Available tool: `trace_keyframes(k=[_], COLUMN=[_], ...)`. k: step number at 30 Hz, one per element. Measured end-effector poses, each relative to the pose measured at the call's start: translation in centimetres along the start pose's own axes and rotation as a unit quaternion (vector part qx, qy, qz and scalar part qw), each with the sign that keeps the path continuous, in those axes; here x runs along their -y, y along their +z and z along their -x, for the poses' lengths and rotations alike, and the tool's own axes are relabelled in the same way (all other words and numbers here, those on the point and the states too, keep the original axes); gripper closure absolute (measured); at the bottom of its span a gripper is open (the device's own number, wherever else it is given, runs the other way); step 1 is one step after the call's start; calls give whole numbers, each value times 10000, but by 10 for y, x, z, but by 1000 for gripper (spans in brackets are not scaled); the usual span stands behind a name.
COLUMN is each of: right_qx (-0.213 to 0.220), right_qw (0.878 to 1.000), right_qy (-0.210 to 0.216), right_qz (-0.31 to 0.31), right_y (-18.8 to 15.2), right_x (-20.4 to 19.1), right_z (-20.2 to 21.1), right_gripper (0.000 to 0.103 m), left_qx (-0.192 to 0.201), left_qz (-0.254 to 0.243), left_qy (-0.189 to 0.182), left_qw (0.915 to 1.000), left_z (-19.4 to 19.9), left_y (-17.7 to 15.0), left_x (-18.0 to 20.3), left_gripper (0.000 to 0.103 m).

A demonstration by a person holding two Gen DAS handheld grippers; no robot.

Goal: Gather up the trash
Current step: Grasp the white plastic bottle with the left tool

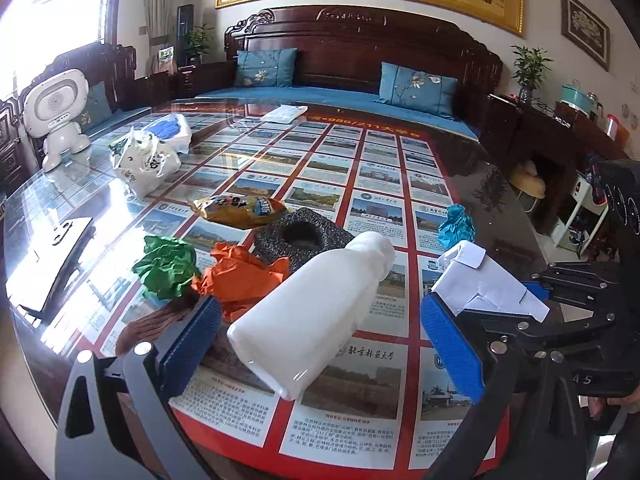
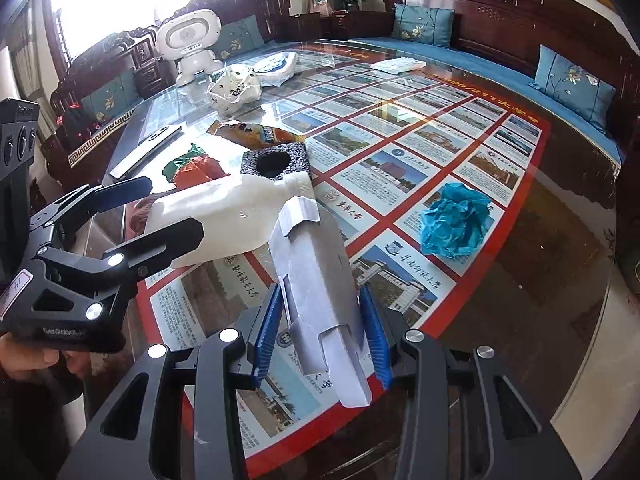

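My right hand-held gripper (image 2: 322, 334) clamped the white carton (image 2: 320, 280), long axis pointing away. My left hand-held gripper (image 1: 320, 336) stood wide, straddling the white bottle (image 1: 316, 312) lying on the worktop (image 1: 480, 184), cap pointing away and rightward.

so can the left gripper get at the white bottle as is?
Probably yes. The left gripper is open with the white bottle lying between its fingers; nothing blocks it. The right gripper flanks the white carton beside it.
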State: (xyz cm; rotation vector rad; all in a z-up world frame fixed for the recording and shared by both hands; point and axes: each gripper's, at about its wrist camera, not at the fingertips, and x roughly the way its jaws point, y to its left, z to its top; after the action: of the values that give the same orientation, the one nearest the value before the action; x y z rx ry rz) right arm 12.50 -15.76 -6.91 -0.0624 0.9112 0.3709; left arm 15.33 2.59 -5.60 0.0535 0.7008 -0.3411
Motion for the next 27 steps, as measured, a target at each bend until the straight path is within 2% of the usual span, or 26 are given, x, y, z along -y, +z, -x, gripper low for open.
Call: trace_keyframes(k=[5,6,7,10,17,19,21,27], right_qx=[5,2,2,-2,-10,-13,-11,-11], right_qw=[9999,9999,9998,9997,9996,9995,9995,9995], right_qy=[-36,-37,-30,0,82,84,74,45], right_qz=[-150,-162,-177,-228,-284,-293,-308,-322], right_y=[-4,-5,-5,-6,-8,-8,-9,-11], right_x=[13,14,15,16,17,18,18,22], right_z=[5,5,5,4,5,6,7,12], right_gripper=[64,64,64,63,63,64,63,63], left_qx=[-240,-282,-304,-478,-550,-699,-841,-837], left_qz=[-92,-81,-75,-25,-230,-199,-147,-45], left_qy=[-118,-116,-142,-348,-202,-169,-248,-375], left_qw=[9996,9995,9994,9982,9980,9972,9960,9958], left_z=[-19,-21,-21,-25,-23,-29,-36,-36], left_y=[1,1,0,-3,-7,-9,-11,-13], left_x=[-1,0,0,3,14,15,14,17], left_gripper=[5,12,31,46,48,48,50,51])
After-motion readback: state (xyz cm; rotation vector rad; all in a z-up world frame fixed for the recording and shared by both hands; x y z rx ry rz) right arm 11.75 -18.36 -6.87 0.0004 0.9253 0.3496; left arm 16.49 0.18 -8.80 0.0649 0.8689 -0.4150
